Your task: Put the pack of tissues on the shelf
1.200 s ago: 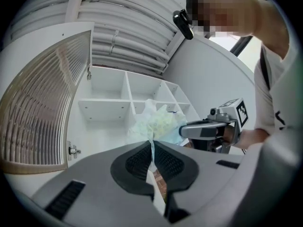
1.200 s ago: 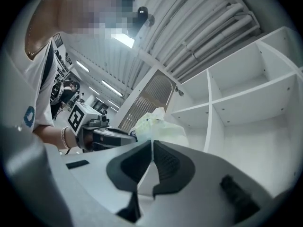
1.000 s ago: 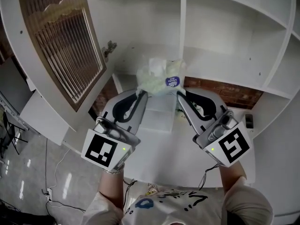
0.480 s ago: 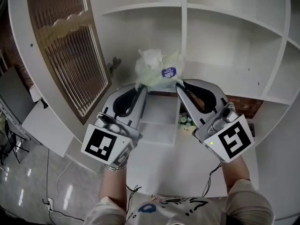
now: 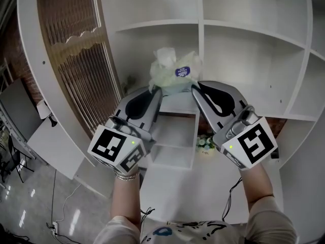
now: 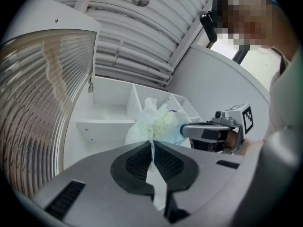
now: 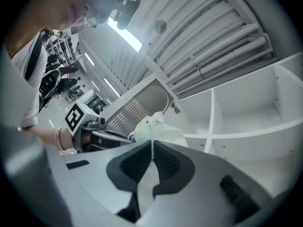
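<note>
The pack of tissues (image 5: 173,73), pale green in crinkly clear plastic with a small blue label, hangs in the air before the white shelf unit (image 5: 244,29). My left gripper (image 5: 154,89) is shut on the plastic at the pack's left end, and my right gripper (image 5: 194,88) is shut on its right end. In the left gripper view the pack (image 6: 158,124) bulges just beyond the closed jaws, with the film pinched between them. The right gripper view shows the pack (image 7: 158,129) the same way, with the left gripper (image 7: 127,138) beside it.
The shelf unit has several open white compartments, split by a vertical divider (image 5: 199,14). A door with brown slats (image 5: 76,60) stands open at the left. Below lie a small white box (image 5: 175,141), a flower ornament (image 5: 205,142) and floor cables (image 5: 56,227).
Both grippers have risen together with the pack between them, from the height of the lower shelf to that of the shelf above it. The grips have stayed the same.
</note>
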Demonstrator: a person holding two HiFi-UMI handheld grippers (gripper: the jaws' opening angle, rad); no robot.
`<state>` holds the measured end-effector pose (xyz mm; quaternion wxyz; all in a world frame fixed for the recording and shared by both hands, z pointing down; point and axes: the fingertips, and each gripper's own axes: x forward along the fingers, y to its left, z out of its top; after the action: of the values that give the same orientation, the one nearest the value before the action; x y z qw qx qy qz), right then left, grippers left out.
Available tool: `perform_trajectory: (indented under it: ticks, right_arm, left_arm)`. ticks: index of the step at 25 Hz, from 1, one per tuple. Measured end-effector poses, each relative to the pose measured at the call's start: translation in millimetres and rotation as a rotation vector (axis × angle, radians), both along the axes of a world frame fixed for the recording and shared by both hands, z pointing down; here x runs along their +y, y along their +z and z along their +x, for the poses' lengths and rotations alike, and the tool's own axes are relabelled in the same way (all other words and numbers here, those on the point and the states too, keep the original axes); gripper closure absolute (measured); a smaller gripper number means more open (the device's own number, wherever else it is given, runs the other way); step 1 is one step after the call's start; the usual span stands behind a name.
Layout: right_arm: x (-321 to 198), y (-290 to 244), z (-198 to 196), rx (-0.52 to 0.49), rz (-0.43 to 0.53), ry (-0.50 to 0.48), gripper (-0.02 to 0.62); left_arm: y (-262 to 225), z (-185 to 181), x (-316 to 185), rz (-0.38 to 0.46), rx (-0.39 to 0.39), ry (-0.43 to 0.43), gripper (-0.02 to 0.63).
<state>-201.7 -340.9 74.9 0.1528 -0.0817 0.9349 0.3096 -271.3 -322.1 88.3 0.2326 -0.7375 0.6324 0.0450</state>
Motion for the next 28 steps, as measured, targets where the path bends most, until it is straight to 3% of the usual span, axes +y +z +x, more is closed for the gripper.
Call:
perform_trajectory:
  ticks: [6,17,28]
  right_arm:
    - [-3,-10,-3,-0.039,0.011,-0.001,0.561]
    - [-2,-12,-5,-0.060,0.076,0.047,0.561]
    - [-38,-98,-49,-0.075,0.085,0.067,0.561]
  left_arm:
    - [-13,-6,-4,0.036,0.003,-0.002,0.584]
    - [-16,-5,-2,0.076,-0.069,-0.069,0.584]
    - [-107,-47,-33,0.118,-0.122,-0.130,0.584]
